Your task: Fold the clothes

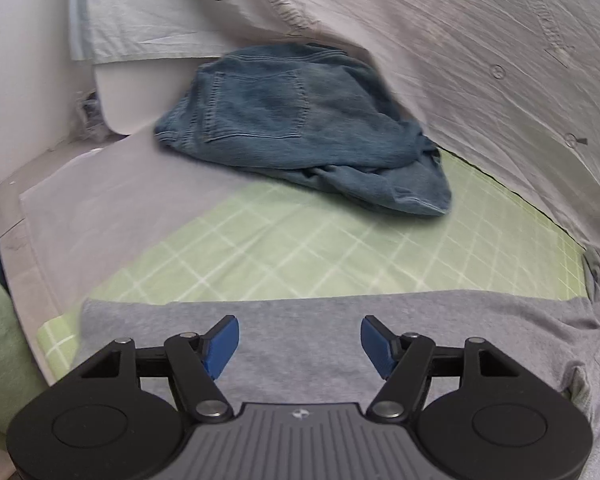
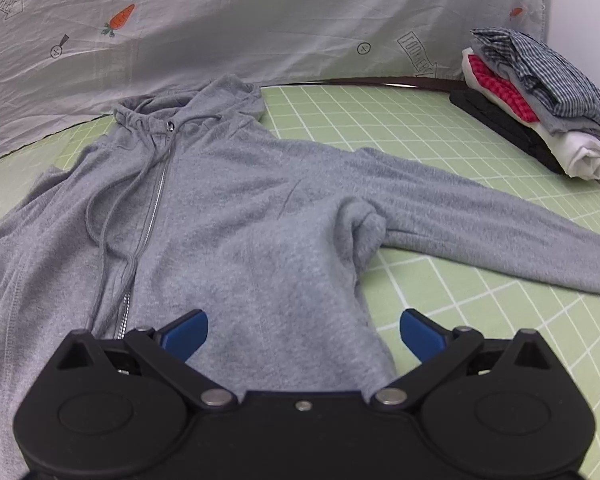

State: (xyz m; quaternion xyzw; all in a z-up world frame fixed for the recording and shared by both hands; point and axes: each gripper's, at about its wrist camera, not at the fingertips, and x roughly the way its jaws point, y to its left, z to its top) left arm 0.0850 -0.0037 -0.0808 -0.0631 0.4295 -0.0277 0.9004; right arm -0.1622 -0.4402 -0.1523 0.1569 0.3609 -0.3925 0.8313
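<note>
While spread flat on the green mat (image 2: 440,128), grey hoodie (image 2: 236,200) under both tools (image 1: 299,338) (image 2: 304,334), blue fingers (image 2: 188,334) apart.

I see left gripper (image 1: 299,345): black linkage arms, blue pads (image 1: 222,344), silver pivot screws, ribbed grey centre plate w/ small round emblem. Right gripper (image 2: 303,337): same black/blue build, plain black body.
</note>
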